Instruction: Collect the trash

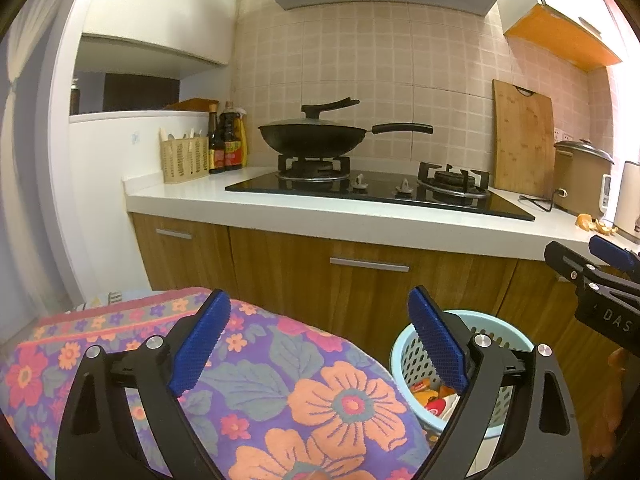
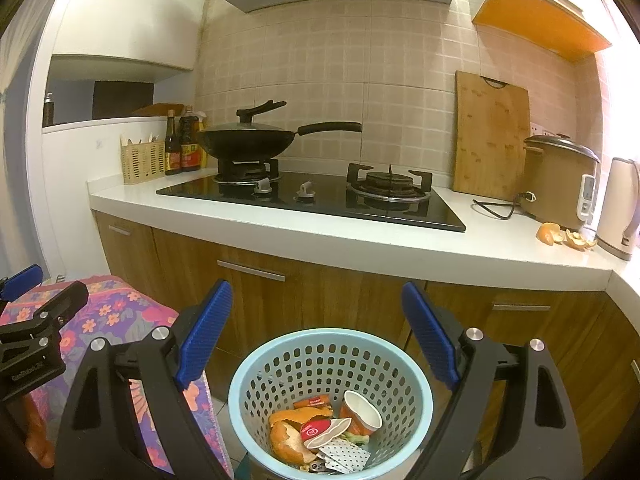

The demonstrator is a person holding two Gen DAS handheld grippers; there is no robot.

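While poised before the white table [image 2: 360,248]; hung over the blue basket [image 2: 244,392] of trash; right gripper [image 2: 316,336] spread, empty; left gripper [image 1: 320,340] likewise spread; spotted orange peels [image 2: 566,236] near the cooker [image 2: 556,180].

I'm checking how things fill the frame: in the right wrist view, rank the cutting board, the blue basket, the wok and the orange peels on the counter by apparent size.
1. blue basket, though it is nearest the camera
2. cutting board
3. wok
4. orange peels on the counter
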